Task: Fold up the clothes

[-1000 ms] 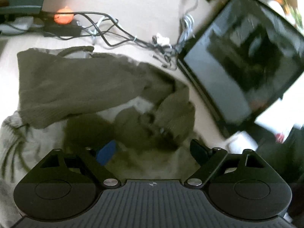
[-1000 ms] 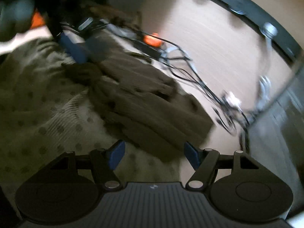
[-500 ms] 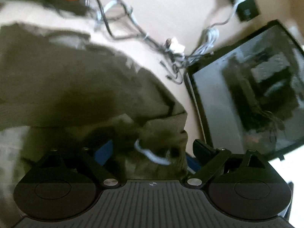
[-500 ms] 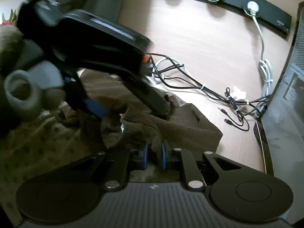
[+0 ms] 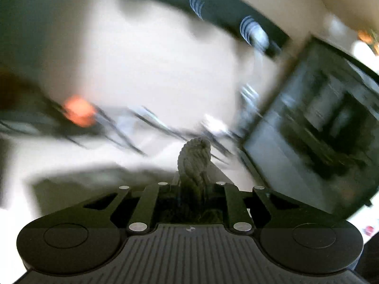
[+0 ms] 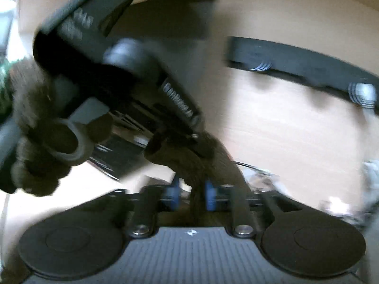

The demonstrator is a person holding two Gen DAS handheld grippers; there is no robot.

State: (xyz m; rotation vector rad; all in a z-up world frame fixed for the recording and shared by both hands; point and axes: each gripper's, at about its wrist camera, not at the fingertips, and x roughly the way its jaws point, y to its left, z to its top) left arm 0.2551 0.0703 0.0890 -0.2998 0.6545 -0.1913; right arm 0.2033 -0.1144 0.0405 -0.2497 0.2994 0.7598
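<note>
Now both grippers, L (image 5: 193, 184) & R (image 6: 190, 195), fingers clenched on sweater (image 5: 194, 156), lifted off table (image 6: 284, 123).

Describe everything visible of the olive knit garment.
The olive knit garment looks like ribbed wool, dull green-brown. A bunched fold of it stands up between the shut fingers of the left gripper. In the right wrist view another stretch of it runs from the left gripper down into the right gripper, pinched between its blue pads. The rest is out of view.

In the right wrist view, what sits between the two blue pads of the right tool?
A bunched fold of the olive knit garment, pinched between the blue pads; the right wrist view shows it.
</note>
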